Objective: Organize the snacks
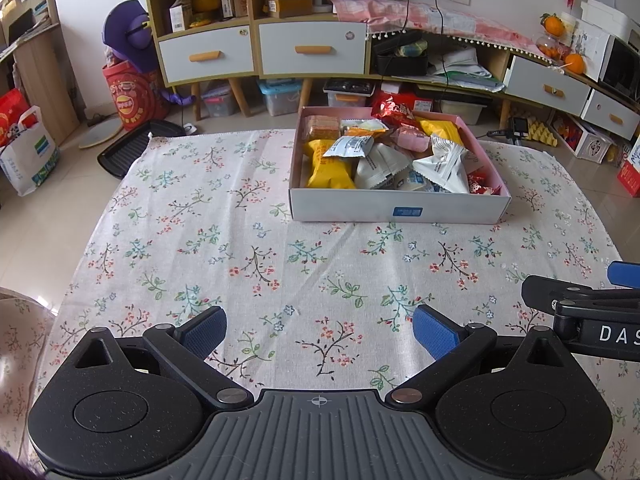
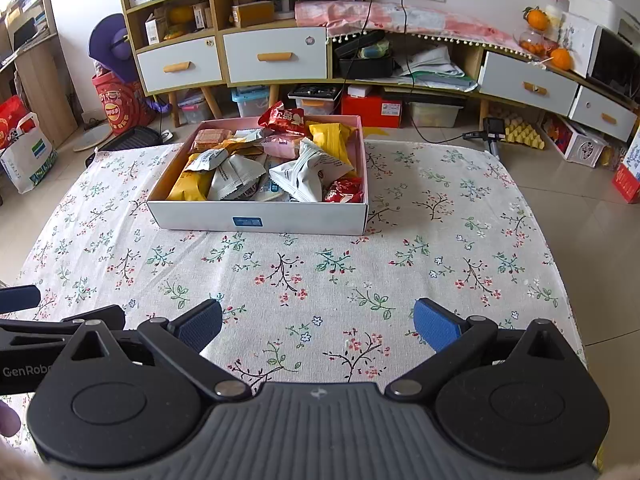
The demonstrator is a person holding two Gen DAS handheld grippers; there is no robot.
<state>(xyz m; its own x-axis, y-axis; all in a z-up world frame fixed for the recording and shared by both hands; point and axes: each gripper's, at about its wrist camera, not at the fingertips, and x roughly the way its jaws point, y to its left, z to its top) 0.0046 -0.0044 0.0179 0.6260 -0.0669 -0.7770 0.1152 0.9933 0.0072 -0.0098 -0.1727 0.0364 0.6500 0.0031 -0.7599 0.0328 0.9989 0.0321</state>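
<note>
A white box with a pink lining [image 1: 400, 210] [image 2: 260, 220] stands at the far side of the table and is heaped with snack packets: yellow [image 1: 330, 166] [image 2: 192, 184], white [image 1: 440, 164] [image 2: 300, 174], red [image 1: 394, 110] [image 2: 282, 118] and a biscuit pack [image 1: 322, 126] [image 2: 210, 136]. My left gripper [image 1: 320, 330] hangs open over the floral tablecloth [image 1: 240, 248] near the front edge, nothing between its blue pads. My right gripper [image 2: 318, 324] is open beside it, also empty. Each gripper's side shows in the other's view.
Past the table's far edge stand low cabinets with drawers [image 1: 312, 48] [image 2: 276, 56], storage bins [image 1: 280, 98] and bags [image 1: 28, 152] on the floor. A black tray [image 1: 124, 150] lies on the floor off the far left corner. Bare cloth [image 2: 440, 240] lies right of the box.
</note>
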